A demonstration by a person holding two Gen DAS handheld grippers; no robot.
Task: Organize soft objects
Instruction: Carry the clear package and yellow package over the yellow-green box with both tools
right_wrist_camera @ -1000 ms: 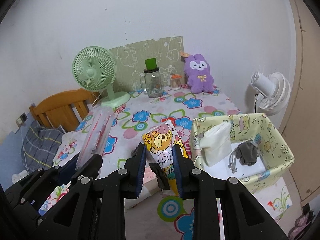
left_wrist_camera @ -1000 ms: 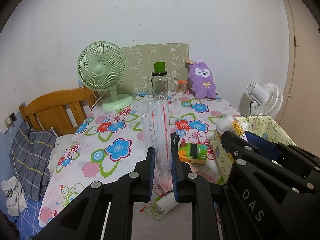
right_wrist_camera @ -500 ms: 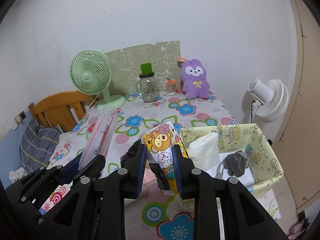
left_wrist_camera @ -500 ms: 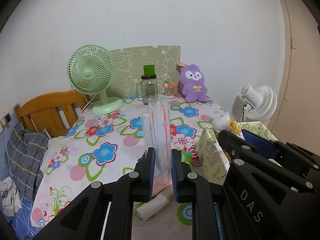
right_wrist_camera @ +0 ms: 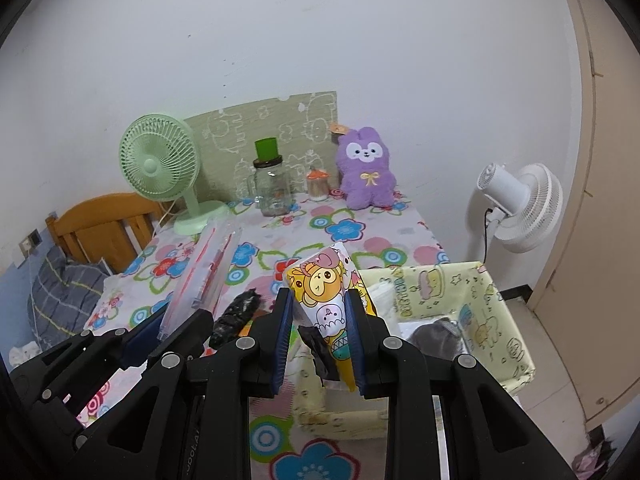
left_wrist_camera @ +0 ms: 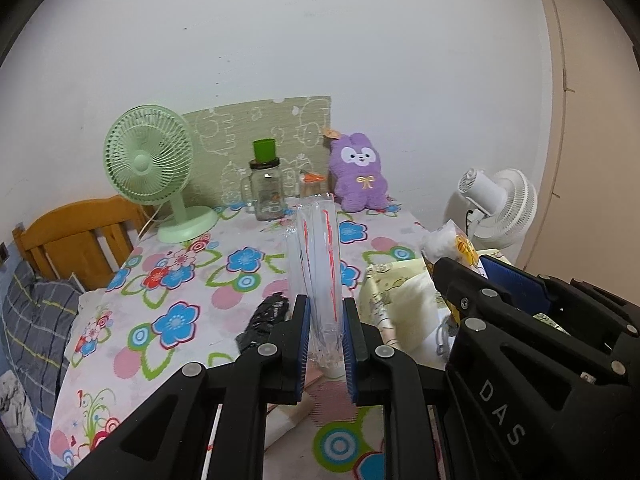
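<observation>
My left gripper (left_wrist_camera: 324, 324) is shut on a clear plastic zip bag with red stripes (left_wrist_camera: 318, 256), held upright above the flowered table; the bag also shows in the right wrist view (right_wrist_camera: 208, 276). My right gripper (right_wrist_camera: 318, 320) is shut on a yellow cartoon-print packet (right_wrist_camera: 326, 292), held over the near left edge of a pale yellow fabric basket (right_wrist_camera: 496, 320). The packet also shows in the left wrist view (left_wrist_camera: 460, 246). The basket holds a white folded item (right_wrist_camera: 380, 292) and a grey soft item (right_wrist_camera: 436, 332). A black crumpled item (right_wrist_camera: 236, 316) lies on the table between the grippers.
At the table's back stand a green fan (right_wrist_camera: 160, 164), a glass jar with a green lid (right_wrist_camera: 272, 188), a small jar (right_wrist_camera: 318, 184) and a purple plush rabbit (right_wrist_camera: 366, 172). A white fan (right_wrist_camera: 520, 208) stands right of the table. A wooden headboard (right_wrist_camera: 100, 224) is left.
Both grippers have pulled back and risen with their loads. The basket sits closer under the right gripper's packet, and the black item on the table has come into view.
</observation>
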